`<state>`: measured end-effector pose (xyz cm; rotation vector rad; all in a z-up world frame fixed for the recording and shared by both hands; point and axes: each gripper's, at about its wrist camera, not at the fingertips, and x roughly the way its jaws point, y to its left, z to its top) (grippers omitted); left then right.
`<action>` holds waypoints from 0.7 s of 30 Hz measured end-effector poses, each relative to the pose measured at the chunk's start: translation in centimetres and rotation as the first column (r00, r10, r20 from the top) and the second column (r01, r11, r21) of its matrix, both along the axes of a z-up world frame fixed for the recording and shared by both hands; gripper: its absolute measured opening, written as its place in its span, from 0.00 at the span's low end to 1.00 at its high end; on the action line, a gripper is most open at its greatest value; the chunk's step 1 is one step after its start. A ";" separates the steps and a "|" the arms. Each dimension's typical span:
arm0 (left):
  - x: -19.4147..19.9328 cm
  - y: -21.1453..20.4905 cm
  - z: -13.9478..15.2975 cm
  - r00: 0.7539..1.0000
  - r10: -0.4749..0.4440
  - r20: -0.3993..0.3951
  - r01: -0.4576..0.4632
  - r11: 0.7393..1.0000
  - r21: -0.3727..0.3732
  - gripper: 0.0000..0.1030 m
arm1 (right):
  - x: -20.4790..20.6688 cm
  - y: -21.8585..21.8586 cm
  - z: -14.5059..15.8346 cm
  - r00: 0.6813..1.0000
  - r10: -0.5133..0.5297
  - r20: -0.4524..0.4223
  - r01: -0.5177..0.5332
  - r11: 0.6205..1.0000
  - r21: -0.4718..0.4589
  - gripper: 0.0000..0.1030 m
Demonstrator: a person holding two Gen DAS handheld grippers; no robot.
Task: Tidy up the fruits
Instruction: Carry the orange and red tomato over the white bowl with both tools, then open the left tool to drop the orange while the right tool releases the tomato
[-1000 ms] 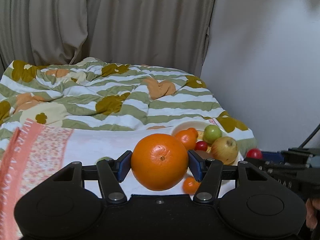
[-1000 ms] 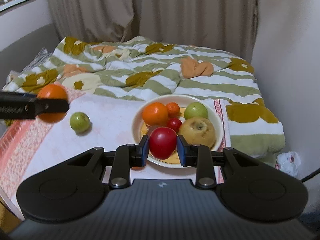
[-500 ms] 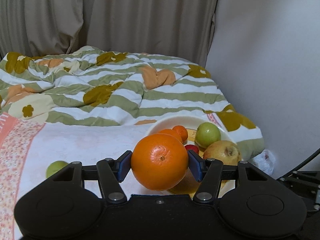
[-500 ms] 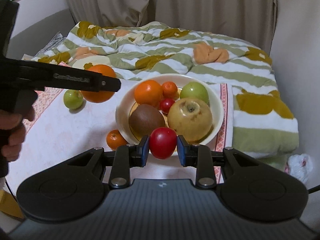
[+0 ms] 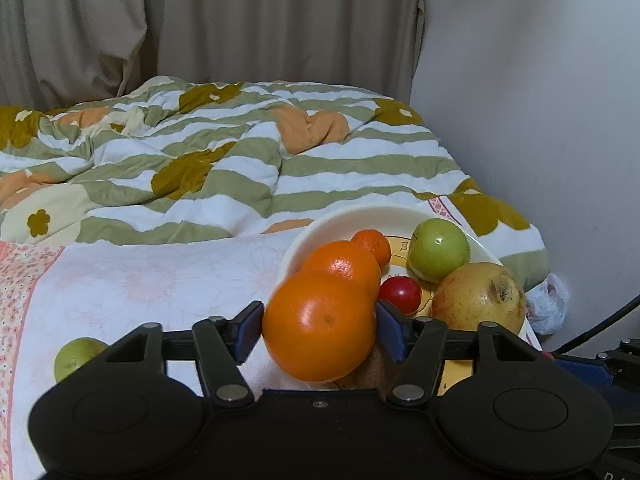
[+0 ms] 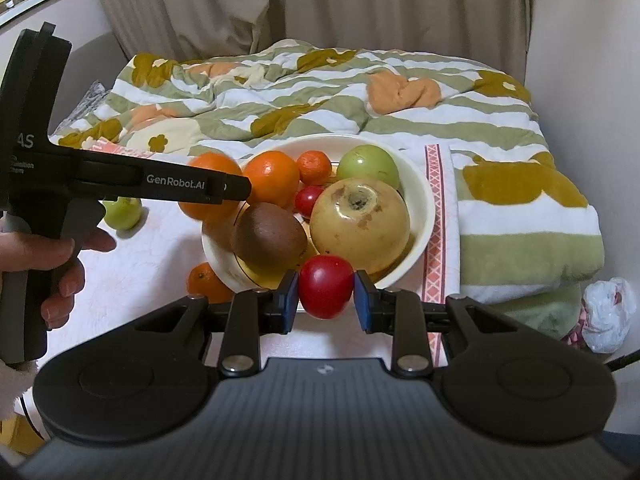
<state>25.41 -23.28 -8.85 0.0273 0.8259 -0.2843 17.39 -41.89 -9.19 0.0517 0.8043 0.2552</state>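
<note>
Left gripper: its fingers are opening, and the big orange sits between them, at the near rim of the bowl.
Right gripper: its fingers are closed tight on the red fruit, just in front of the bowl.
Bowl: it is on the bed and holds an orange, a kiwi, a green apple and a big yellow fruit.
Outside the bowl: a small green fruit lies on the pink cloth.

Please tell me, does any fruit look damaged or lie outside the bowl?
Yes. The big yellow fruit in the bowl has brown blemishes around its top. Two fruits lie outside on the cloth: a green one at the left and a small orange one beside the bowl's near rim.
</note>
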 end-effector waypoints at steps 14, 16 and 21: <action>-5.2 4.6 5.2 0.991 0.094 0.093 -0.090 0.995 -0.038 1.00 | -0.3 1.3 1.3 1.000 -0.002 0.014 0.002 1.000 -0.012 0.43; -6.1 5.2 5.5 0.990 0.106 0.095 -0.103 0.994 -0.038 1.00 | 0.0 1.6 1.5 1.000 0.001 0.018 -0.001 1.000 -0.016 0.43; -8.2 6.8 6.4 0.983 0.149 0.111 -0.147 0.989 -0.030 1.00 | 0.8 2.5 1.3 1.000 0.012 0.000 -0.012 0.999 -0.040 0.43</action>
